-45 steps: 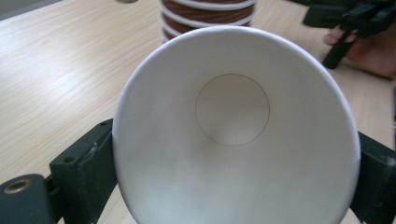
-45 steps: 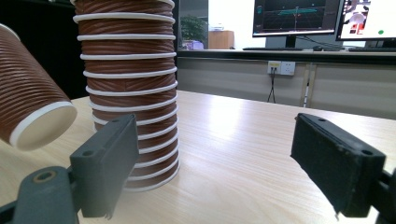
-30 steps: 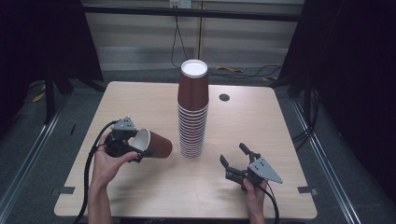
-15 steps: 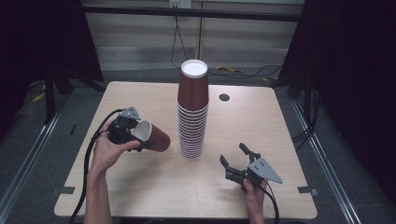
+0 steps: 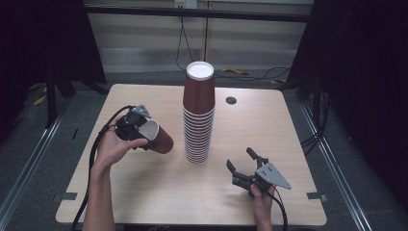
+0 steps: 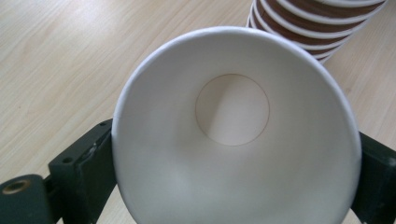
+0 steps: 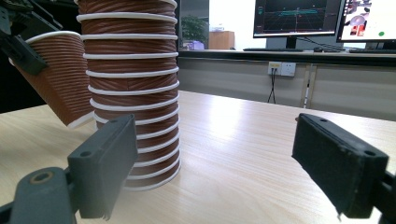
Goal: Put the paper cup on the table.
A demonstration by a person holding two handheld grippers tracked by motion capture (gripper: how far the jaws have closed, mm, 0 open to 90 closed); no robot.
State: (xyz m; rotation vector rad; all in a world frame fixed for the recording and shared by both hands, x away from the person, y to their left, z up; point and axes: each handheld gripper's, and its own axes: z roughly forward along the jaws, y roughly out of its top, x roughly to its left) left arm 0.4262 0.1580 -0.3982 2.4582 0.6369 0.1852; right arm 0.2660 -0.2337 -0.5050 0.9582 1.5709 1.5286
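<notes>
Lifted leftward, left tool (image 5: 137, 129) grips cup (image 5: 156, 137) beside stack (image 5: 198, 115); right tool (image 5: 244, 162) wide.

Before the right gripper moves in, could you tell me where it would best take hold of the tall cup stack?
Probably the top cup of the stack, gripped across its brown wall below the white rim, approached level from the open right gripper's side; it stands upright, inverted and free of the others.

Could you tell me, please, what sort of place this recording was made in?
Probably an office or lab set up for recording: a bare wooden table fenced by a black frame, computer monitors on a desk behind, and a wall socket with cables.
</notes>
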